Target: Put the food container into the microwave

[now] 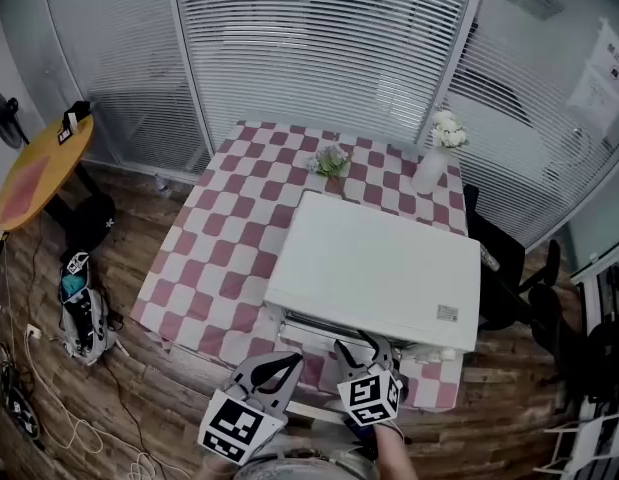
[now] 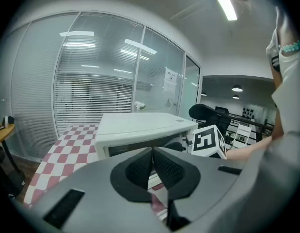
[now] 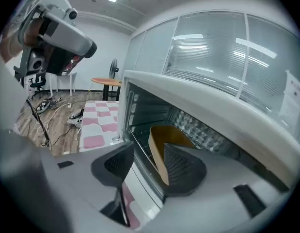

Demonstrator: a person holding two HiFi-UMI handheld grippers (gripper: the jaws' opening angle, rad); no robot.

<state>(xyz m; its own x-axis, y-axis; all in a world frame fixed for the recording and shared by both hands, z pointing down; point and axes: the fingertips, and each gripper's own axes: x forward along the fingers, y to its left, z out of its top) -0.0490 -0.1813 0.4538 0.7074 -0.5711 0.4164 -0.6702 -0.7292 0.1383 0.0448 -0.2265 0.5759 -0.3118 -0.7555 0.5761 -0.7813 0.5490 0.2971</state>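
Observation:
The white microwave (image 1: 379, 268) stands on the red-and-white checked table (image 1: 214, 258), its cavity open toward me. In the right gripper view the brown food container (image 3: 169, 140) sits inside the microwave (image 3: 213, 106) on the rack. My right gripper (image 3: 149, 160) is open just outside the opening, its pads apart from the container and nothing between them. In the head view the right gripper (image 1: 359, 348) is at the microwave's front edge. My left gripper (image 1: 277, 368) hangs beside it to the left. The left gripper (image 2: 152, 165) is shut and empty, and points at the microwave (image 2: 140, 125).
A vase of white flowers (image 1: 436, 153) and a small plant (image 1: 332, 160) stand on the table behind the microwave. A black chair (image 1: 519, 278) is at the right. A round yellow table (image 1: 44, 168), a backpack (image 1: 79, 303) and cables lie at the left. Glass walls with blinds close the back.

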